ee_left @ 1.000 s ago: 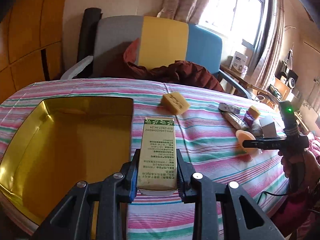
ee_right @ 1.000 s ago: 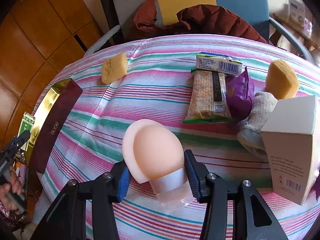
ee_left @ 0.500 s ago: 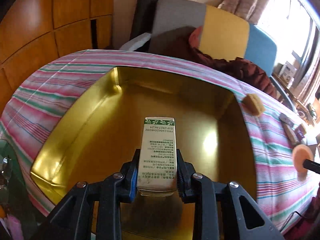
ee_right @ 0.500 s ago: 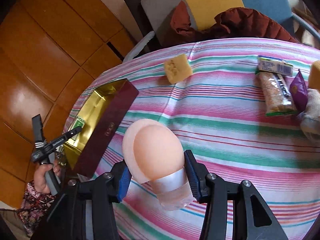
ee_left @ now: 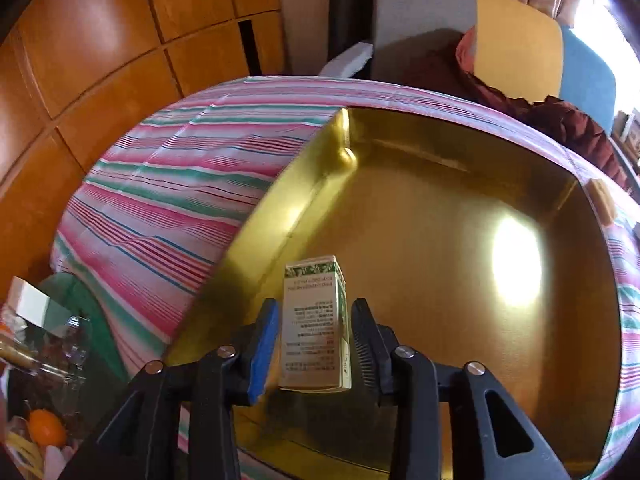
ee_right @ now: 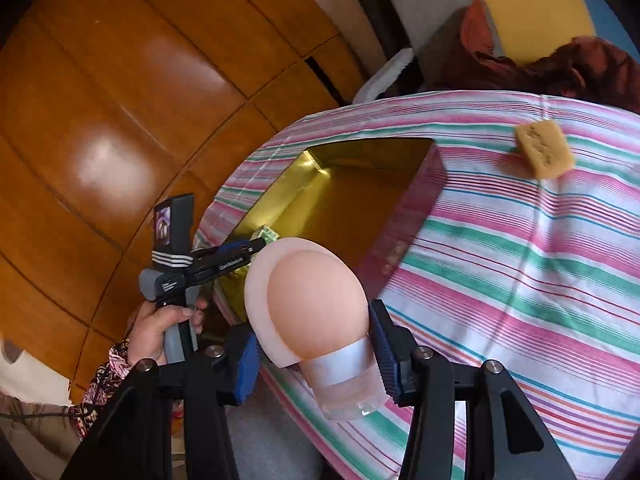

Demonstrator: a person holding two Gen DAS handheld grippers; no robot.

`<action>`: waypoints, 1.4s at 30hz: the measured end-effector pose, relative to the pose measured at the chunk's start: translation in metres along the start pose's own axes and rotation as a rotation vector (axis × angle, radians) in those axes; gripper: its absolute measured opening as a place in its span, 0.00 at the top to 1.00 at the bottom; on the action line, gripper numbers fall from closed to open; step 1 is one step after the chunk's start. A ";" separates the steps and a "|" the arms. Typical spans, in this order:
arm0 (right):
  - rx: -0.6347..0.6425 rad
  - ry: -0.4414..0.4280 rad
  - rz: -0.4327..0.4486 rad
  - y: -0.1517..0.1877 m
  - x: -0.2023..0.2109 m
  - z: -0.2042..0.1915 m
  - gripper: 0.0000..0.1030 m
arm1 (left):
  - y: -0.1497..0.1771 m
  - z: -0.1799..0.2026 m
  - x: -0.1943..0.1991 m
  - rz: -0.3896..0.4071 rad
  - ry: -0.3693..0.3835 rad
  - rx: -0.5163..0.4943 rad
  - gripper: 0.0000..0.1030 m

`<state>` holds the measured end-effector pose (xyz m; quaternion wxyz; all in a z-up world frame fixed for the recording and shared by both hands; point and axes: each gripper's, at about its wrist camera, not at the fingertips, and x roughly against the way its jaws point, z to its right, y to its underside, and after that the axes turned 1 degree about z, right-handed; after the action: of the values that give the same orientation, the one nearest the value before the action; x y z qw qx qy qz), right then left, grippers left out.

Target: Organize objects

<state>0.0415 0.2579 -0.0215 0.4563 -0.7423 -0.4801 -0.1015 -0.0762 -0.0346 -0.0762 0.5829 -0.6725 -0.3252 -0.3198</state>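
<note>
The tray (ee_right: pixel 416 200) sits at the table's (ee_right: pixel 520 280) left edge, carton (ee_left: pixel 314 324) inside near its front-left corner, sponge (ee_right: pixel 543 154) toward the back edge.

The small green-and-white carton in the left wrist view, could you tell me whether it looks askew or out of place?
The small green-and-white carton leans slightly between the opening jaws of the left tool, over the gold-lined box. A gap shows at each pad; otherwise nothing stands out.

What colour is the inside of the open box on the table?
Shiny gold on floor and walls of the box; its outer side looks dark maroon. Best seen in the left wrist view.

Gold tray (ee_left: pixel 400 208), pink-green striped cloth (ee_left: pixel 180 184), peach sponge (ee_right: pixel 316 300).
</note>
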 end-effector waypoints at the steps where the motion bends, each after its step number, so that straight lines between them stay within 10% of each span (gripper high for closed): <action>1: 0.004 -0.012 -0.005 -0.001 -0.005 -0.005 0.52 | -0.001 -0.003 0.002 0.008 -0.016 0.002 0.60; 12: 0.032 -0.023 -0.081 -0.011 -0.070 -0.038 0.52 | -0.003 -0.060 0.049 0.169 0.235 0.413 0.58; 33: 0.063 0.294 -0.249 -0.113 -0.227 -0.043 0.51 | 0.035 -0.066 0.074 0.211 0.244 0.557 0.58; 42: 0.068 0.409 -0.152 -0.149 -0.273 -0.040 0.48 | 0.040 -0.075 0.062 0.183 0.257 0.587 0.58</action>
<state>-0.2086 0.0759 -0.0731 0.5599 -0.6520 -0.4354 -0.2680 -0.0116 -0.1088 -0.0399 0.8143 -0.4564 -0.2657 -0.2408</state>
